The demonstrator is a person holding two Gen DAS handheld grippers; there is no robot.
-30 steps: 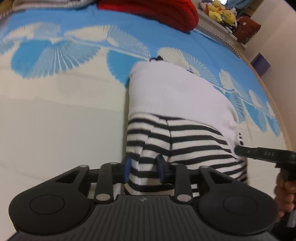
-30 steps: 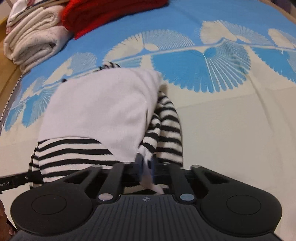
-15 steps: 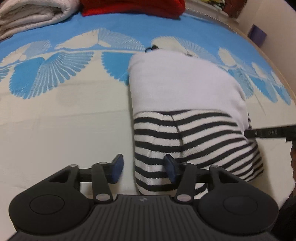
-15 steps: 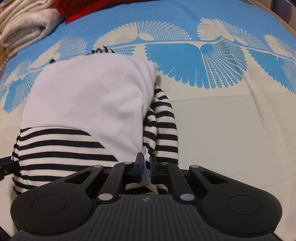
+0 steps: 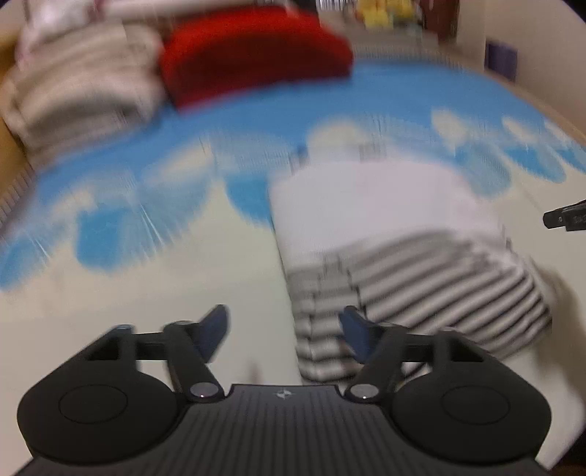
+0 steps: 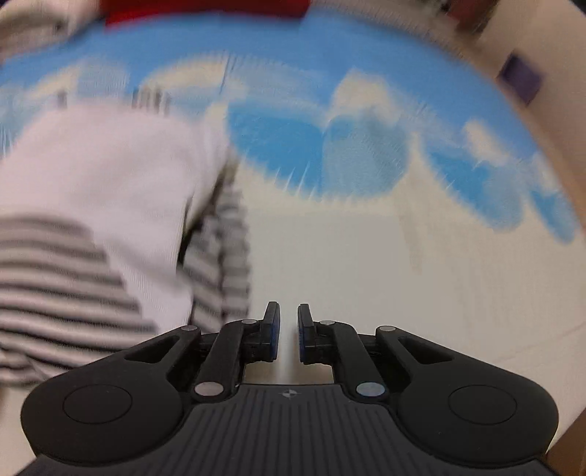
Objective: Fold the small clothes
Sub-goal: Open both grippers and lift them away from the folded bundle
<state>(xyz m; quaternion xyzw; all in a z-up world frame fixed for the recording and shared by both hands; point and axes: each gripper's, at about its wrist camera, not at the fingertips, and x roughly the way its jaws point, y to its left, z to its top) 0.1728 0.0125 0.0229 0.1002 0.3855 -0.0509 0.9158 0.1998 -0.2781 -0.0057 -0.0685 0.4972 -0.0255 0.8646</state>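
A small garment, white on top with black-and-white stripes [image 5: 421,289], lies folded on the cream and blue bedspread [image 5: 146,285]. Both views are blurred by motion. My left gripper [image 5: 284,331] is opening wide at the garment's near left corner; the striped edge shows between its fingers, but neither pad presses on it. The same garment [image 6: 91,205] fills the left of the right wrist view. My right gripper [image 6: 288,335] sits just right of its striped edge, jaws opening with a narrow bare gap and no cloth in it. The tip of the other gripper [image 5: 566,216] shows at the right edge.
A folded red cloth [image 5: 252,51] and a stack of pale folded blankets [image 5: 80,88] lie at the far end of the bed. Yellow soft toys [image 5: 381,11] sit beyond it. A purple box [image 6: 520,78] stands by the wall.
Both grippers have let go of the striped garment. The left jaws spread wide and pulled back to the left; the right jaws parted slightly and slid off to the garment's right.
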